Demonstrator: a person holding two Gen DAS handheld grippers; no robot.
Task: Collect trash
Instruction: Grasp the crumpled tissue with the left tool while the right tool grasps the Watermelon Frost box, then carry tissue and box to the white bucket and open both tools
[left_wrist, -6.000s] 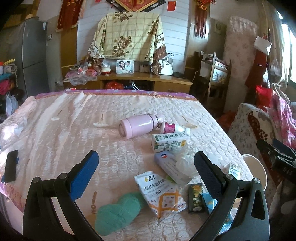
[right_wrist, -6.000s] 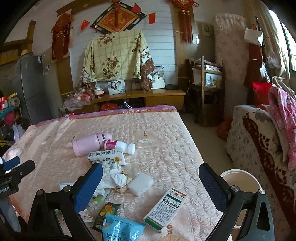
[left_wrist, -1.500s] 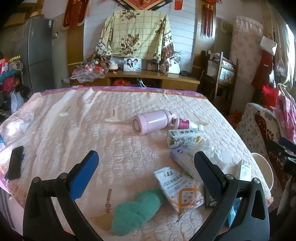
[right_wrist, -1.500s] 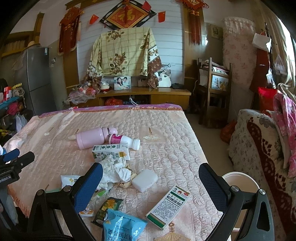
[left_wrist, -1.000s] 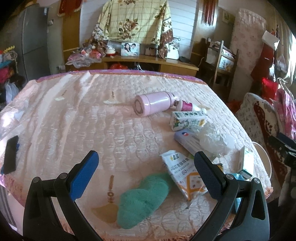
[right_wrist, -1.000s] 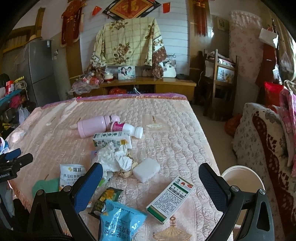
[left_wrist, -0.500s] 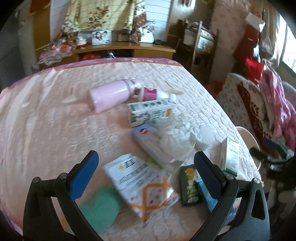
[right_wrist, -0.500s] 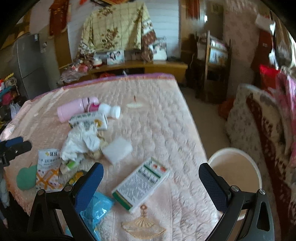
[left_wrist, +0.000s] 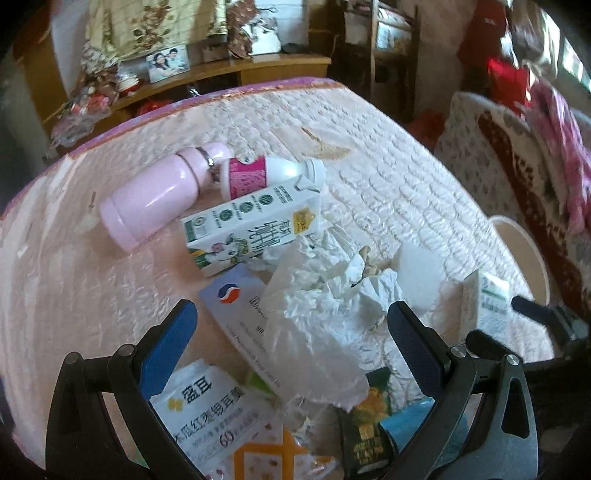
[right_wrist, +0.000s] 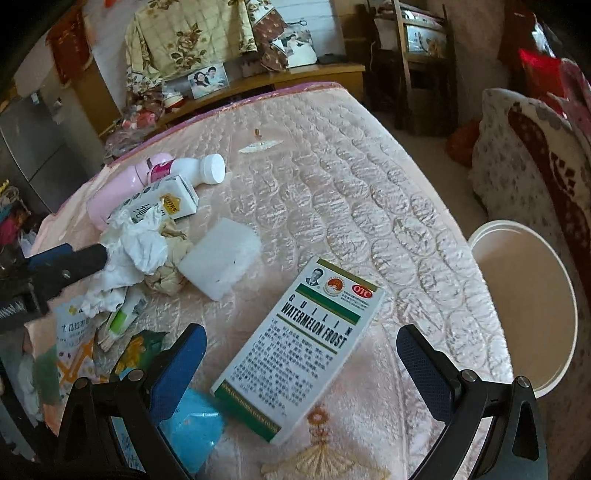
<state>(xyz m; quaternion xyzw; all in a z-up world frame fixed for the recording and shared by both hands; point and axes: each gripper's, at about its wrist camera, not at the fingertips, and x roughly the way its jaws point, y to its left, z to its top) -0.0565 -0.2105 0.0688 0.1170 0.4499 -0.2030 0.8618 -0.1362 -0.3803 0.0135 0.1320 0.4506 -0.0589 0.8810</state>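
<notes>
Both grippers, left gripper (left_wrist: 291, 332) and right gripper (right_wrist: 301, 350), wide open, holding nothing. On bed (right_wrist: 351, 177): one medicine box (right_wrist: 299, 347), one milk carton (left_wrist: 251, 225), two bottles, one pink flask (left_wrist: 155, 194) and one yogurt bottle (left_wrist: 273, 175); one bucket (right_wrist: 524, 302) beside.

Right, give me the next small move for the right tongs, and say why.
Probably lower the right tongs straight onto the Watermelon Frost box and close. They are open and empty, the box lies flat between the two fingers already, and nothing rests on it. The white bucket sits just past the bed's right edge, a short carry away.
</notes>
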